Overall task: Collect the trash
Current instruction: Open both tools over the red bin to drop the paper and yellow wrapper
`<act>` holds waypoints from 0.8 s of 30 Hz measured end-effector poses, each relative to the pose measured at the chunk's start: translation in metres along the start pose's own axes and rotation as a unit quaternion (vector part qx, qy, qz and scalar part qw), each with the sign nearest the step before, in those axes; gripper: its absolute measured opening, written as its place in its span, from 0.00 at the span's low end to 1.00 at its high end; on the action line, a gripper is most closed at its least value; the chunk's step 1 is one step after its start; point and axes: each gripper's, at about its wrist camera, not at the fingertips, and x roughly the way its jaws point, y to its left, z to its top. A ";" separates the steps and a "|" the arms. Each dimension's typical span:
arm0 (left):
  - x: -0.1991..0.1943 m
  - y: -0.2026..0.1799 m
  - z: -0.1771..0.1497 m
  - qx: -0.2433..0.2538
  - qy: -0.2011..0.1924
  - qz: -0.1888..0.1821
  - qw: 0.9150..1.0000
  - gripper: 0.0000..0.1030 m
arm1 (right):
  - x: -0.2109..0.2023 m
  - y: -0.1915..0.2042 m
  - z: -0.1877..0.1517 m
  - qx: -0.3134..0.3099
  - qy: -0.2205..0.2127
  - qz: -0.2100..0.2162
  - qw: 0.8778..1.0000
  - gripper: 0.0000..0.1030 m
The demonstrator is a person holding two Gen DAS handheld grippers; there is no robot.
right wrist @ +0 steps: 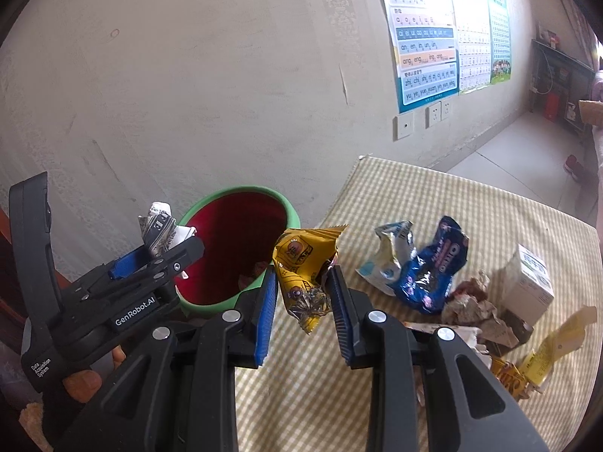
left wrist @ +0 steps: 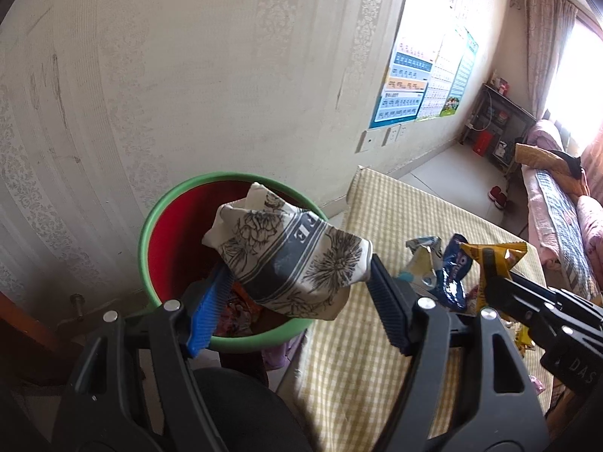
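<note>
- Two grippers show in the left wrist view: the left gripper (left wrist: 297,286) fills the lower centre of the frame, its ribbed blue fingers (left wrist: 209,312) pinching a crumpled white wrapper with black flower print (left wrist: 286,252).
- That wrapper hangs over the mouth of the green-rimmed red bin (left wrist: 166,226), which sits left of centre against the pale wall; some colourful scraps lie inside it.
- At the right edge of this view the right gripper (left wrist: 493,263) clamps a yellow snack packet (left wrist: 490,252) above the checked yellow tablecloth (left wrist: 377,320).
- Just left of the yellow packet, a blue cookie wrapper (left wrist: 454,275) and a white-and-blue wrapper (left wrist: 422,260) lie on the cloth.
- In the right wrist view, the right gripper (right wrist: 301,297) sits at lower centre, fingers closed on the yellow snack packet (right wrist: 301,263), just right of the bin (right wrist: 233,256) rim.
- At the left of this frame the left gripper (right wrist: 158,254) grips the flower-print wrapper (right wrist: 160,229) beside the bin's left rim.
- On the cloth (right wrist: 312,395) to the right lie the white-and-blue wrapper (right wrist: 388,256), the blue cookie wrapper (right wrist: 433,267), crumpled paper (right wrist: 471,309), a small white carton (right wrist: 527,282) and yellow packaging (right wrist: 546,358) near the lower right edge.
</note>
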 end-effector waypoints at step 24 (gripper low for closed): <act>0.041 0.065 0.026 -0.058 0.019 0.045 0.997 0.67 | 0.082 0.053 0.041 -0.030 0.035 0.036 0.998 0.29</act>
